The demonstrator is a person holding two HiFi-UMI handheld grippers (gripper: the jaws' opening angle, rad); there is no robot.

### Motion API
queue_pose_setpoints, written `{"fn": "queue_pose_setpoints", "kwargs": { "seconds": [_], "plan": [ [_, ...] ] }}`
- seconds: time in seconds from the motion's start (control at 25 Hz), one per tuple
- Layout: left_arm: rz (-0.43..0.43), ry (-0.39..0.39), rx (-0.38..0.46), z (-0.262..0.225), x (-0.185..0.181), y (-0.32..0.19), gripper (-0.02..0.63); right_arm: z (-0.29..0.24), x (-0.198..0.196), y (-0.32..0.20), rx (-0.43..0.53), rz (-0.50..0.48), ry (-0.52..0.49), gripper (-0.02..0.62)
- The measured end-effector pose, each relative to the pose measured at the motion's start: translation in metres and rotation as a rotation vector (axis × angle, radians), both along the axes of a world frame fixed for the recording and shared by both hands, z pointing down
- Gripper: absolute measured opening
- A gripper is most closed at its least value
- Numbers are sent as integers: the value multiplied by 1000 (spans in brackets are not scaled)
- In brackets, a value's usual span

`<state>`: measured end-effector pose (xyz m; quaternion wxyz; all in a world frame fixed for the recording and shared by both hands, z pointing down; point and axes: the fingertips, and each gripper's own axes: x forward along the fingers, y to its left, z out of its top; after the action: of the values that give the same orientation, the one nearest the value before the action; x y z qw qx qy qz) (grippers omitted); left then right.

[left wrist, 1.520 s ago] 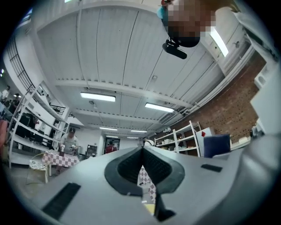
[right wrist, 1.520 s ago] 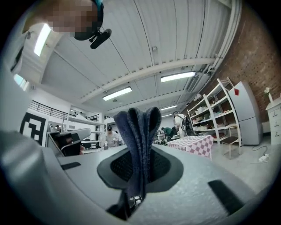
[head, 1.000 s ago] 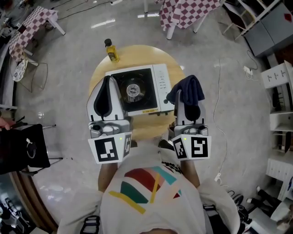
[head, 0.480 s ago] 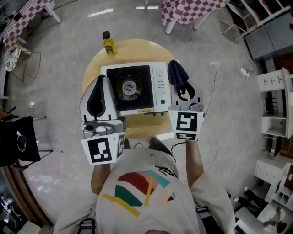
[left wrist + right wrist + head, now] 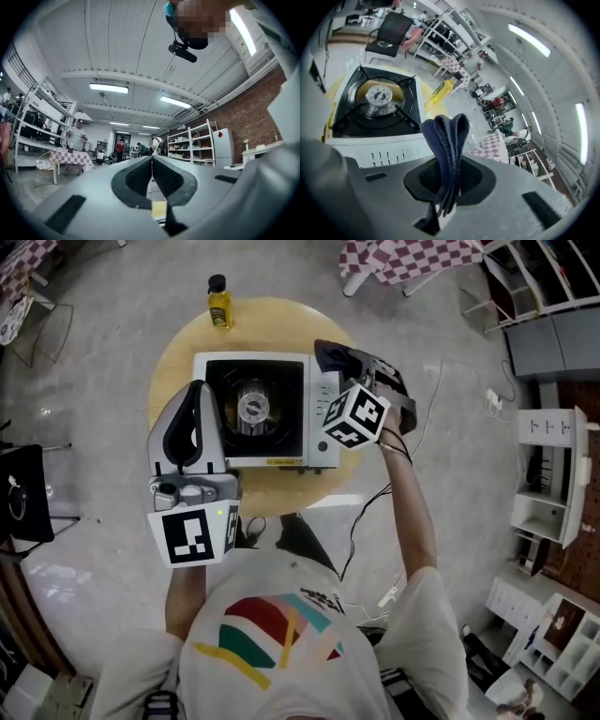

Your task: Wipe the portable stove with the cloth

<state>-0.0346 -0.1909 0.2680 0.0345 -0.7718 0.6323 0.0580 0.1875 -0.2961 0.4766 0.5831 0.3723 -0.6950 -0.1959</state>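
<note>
The white portable stove (image 5: 258, 411) with its black burner top sits on a round wooden table (image 5: 178, 352). My right gripper (image 5: 343, 360) is shut on a folded dark blue cloth (image 5: 335, 356), tilted over the stove's right edge by the control panel. In the right gripper view the cloth (image 5: 446, 133) stands up from between the jaws of the right gripper (image 5: 447, 164), with the stove (image 5: 377, 101) just beyond. My left gripper (image 5: 194, 395) hovers over the stove's left edge; in the left gripper view the left gripper (image 5: 151, 164) points at the room, shut on nothing.
A yellow bottle (image 5: 218, 304) stands at the table's far edge, also in the right gripper view as the bottle (image 5: 440, 91). A black chair (image 5: 17, 507) is on the left, a cable (image 5: 370, 507) trails on the floor, and shelves (image 5: 544, 474) line the right.
My right gripper has swung from beside the stove's right side up and leftward, tilting with the cloth over the control-panel edge. The left gripper has kept its place by the stove.
</note>
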Motion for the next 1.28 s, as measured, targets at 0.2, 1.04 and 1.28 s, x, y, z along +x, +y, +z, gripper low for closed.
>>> {"fn": "queue_pose_setpoints", "kwargs": {
  "seconds": [0.2,1.04,1.28],
  "plan": [
    [-31,2,-15,7,-7,-5,6,49,-5,-12,-124,-61,117,32],
    [-33,28,-63,23,-9,10,6,88,-14,6,-283,-143,234,32],
    [-27,40,-52,19,-8,14,6,88,-16,30,-313,-155,232,32]
  ]
}}
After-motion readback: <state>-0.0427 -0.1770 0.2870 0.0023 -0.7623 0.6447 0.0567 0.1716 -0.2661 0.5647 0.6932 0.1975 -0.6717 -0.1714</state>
